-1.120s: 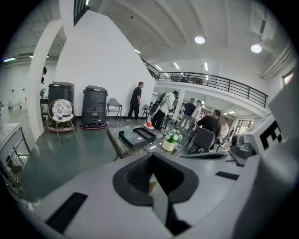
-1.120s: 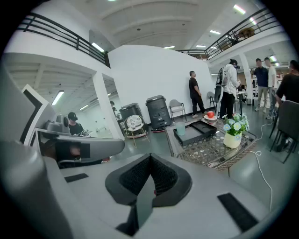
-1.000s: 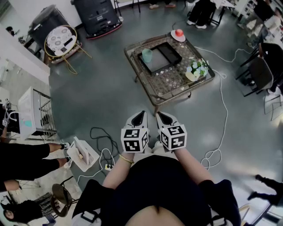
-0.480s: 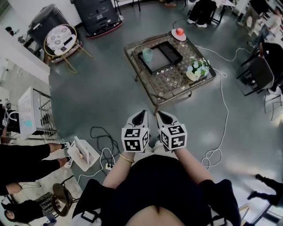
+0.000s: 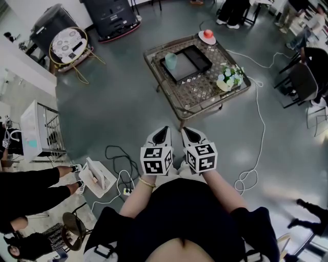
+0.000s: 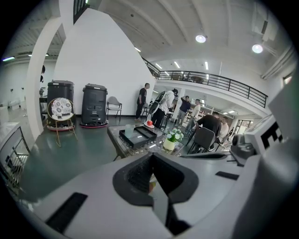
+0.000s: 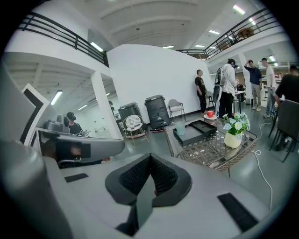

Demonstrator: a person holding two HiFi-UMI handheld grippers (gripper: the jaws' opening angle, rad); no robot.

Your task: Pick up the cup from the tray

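A pale green cup (image 5: 171, 61) stands upright at the left end of a black tray (image 5: 187, 64) on a low glass table (image 5: 205, 94), far ahead across the grey floor. My left gripper (image 5: 163, 134) and right gripper (image 5: 187, 134) hang side by side near my body, well short of the table. Both are shut with nothing between the pads. The left gripper view shows the cup (image 6: 129, 130) and tray (image 6: 139, 136) beyond its closed tips (image 6: 152, 157). In the right gripper view the cup (image 7: 180, 128) and tray (image 7: 196, 131) lie past its closed tips (image 7: 150, 158).
On the table also stand a white pot of flowers (image 5: 228, 79) and a red apple on a plate (image 5: 207, 35). White cable (image 5: 259, 128) loops over the floor at the right. A white box (image 5: 95, 177), a wire rack (image 5: 40, 130), black bins (image 5: 110, 15) and seated people surround the area.
The head view has shifted slightly, so the table sits a little higher in the picture. Both grippers have kept still and stayed shut.
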